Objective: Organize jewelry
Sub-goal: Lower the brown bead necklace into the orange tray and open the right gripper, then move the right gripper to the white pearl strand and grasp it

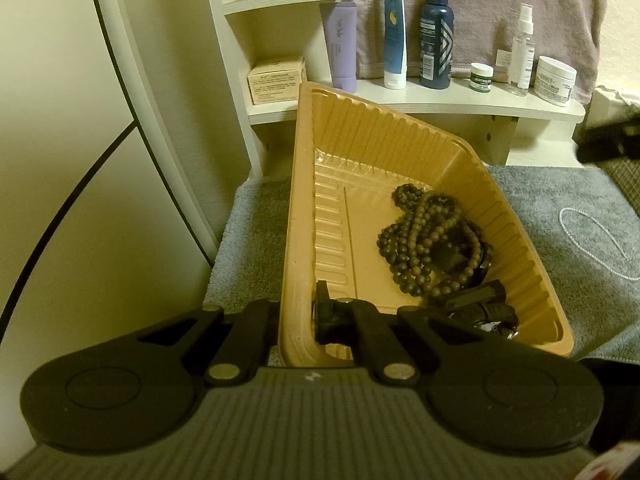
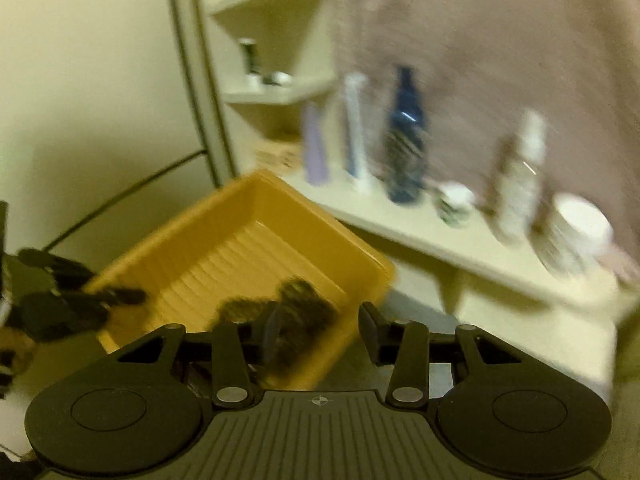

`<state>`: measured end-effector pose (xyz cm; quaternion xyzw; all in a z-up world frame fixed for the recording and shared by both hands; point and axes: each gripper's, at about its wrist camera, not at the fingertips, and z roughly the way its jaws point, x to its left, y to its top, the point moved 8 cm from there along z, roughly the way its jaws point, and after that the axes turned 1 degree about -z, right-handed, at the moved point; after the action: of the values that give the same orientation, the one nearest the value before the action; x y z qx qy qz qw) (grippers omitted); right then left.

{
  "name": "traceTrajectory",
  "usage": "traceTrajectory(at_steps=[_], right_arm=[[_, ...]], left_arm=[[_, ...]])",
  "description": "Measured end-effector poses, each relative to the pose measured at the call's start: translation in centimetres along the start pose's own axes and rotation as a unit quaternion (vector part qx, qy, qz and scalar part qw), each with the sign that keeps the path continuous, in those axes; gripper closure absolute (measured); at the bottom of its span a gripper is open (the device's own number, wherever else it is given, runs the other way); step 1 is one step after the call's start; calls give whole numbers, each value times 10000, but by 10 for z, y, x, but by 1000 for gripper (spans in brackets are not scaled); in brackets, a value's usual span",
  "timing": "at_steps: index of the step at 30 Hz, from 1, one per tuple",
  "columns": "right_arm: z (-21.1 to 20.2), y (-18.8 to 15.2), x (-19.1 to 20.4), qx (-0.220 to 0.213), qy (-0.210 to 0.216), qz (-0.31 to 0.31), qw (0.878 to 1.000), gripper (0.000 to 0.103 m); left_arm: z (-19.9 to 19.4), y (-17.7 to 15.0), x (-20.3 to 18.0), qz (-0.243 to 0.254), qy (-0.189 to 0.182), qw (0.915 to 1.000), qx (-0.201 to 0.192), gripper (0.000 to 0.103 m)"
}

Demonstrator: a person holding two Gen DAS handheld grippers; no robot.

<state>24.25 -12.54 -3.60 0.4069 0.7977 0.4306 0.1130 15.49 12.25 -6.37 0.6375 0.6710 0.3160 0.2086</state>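
An orange plastic tray (image 1: 512, 216) is tilted up on a grey towel (image 1: 560, 200). My left gripper (image 1: 298, 320) is shut on the tray's near left rim and holds it. Brown bead strands (image 1: 428, 240) and dark pieces (image 1: 480, 308) lie in the tray's lower right part. A thin white pearl chain (image 1: 592, 240) lies on the towel to the right. In the blurred right wrist view the tray (image 2: 224, 232) is at the left, with the beads (image 2: 296, 296) inside. My right gripper (image 2: 320, 336) is open and empty over the tray's right corner. The left gripper (image 2: 92, 300) shows there on the tray's rim.
A cream shelf (image 1: 440, 100) behind the tray holds a purple tube (image 1: 342, 46), a white and blue tube (image 1: 394, 32), a dark spray bottle (image 1: 436, 36), a clear spray bottle (image 1: 522, 52), jars (image 1: 556, 80) and a box (image 1: 276, 80). A pink cloth (image 1: 480, 0) hangs behind.
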Motion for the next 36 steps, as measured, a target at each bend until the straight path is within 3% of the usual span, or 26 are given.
traceTrajectory(at_steps=[9, 18, 26, 33, 36], right_arm=[[-25, -69, -53, 157, -1009, 593, 9930, 59], [-44, -141, -85, 508, -1604, 1301, 9771, 59], [-60, -163, -101, 500, -2014, 1390, 9683, 59], [-62, -169, -123, 370, -2292, 1831, 9553, 60], [-59, -169, -131, 338, -2340, 2027, 9503, 69]], left_arm=[[0, 0, 0, -1, 0, 10000, 0, 100], [0, 0, 0, -4, -5, 10000, 3, 100], [-1, 1, 0, -2, 0, 10000, 10, 100], [-1, 1, 1, 14, 10, 10000, 14, 100], [0, 0, 2, 15, 12, 10000, 19, 100]])
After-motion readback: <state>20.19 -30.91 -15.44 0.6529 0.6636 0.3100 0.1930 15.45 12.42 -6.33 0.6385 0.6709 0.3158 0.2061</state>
